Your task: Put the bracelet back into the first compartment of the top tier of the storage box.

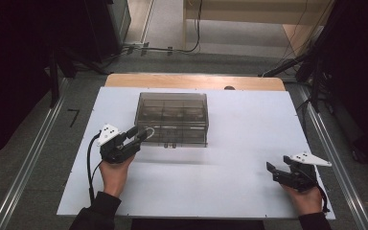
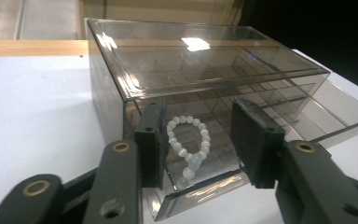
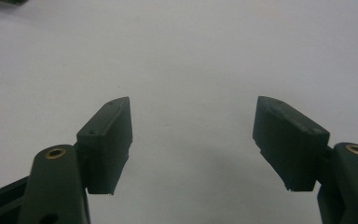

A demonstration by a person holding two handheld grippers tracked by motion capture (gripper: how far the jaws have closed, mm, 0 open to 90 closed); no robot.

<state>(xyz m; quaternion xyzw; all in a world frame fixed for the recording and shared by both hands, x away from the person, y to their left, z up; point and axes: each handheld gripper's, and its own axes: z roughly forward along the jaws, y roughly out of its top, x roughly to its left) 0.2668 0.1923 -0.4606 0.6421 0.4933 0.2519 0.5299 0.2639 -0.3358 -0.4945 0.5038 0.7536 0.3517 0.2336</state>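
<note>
Smoked, see-through plastic is what I am working against: a compartmented organiser box (image 1: 172, 117) sits toward the far middle of the white table (image 1: 239, 158), and its lower drawer (image 2: 279, 119) stands pulled out toward me. From the left gripper view I see a bracelet of pale, milky beads (image 2: 189, 147) lying between my left gripper's (image 2: 200, 140) two jaws, at the near front corner of the box. The jaws stand apart on either side of it, neither pad (image 2: 151, 140) pressing on the beads as far as I can make out, so I judge the bracelet is loose and not clamped. Whether it rests inside the drawer behind the clear front wall or just at that wall I cannot tell; the plastic and its reflections blur that boundary. In the high view the left gripper (image 1: 141, 136) sits at the box's near left corner, with the beads showing as a small pale loop (image 1: 148, 130) at its tips. My right gripper (image 1: 275, 170) rests well apart, near the table's right edge, its jaws spread wide over bare table in its own view (image 3: 191, 140) and holding nothing. By my reading the job is at its late stage: drawer open, bracelet at or in it. What seems left is to back the left gripper away without snagging the beads and to push the drawer shut, likely steadying the box meanwhile.
</note>
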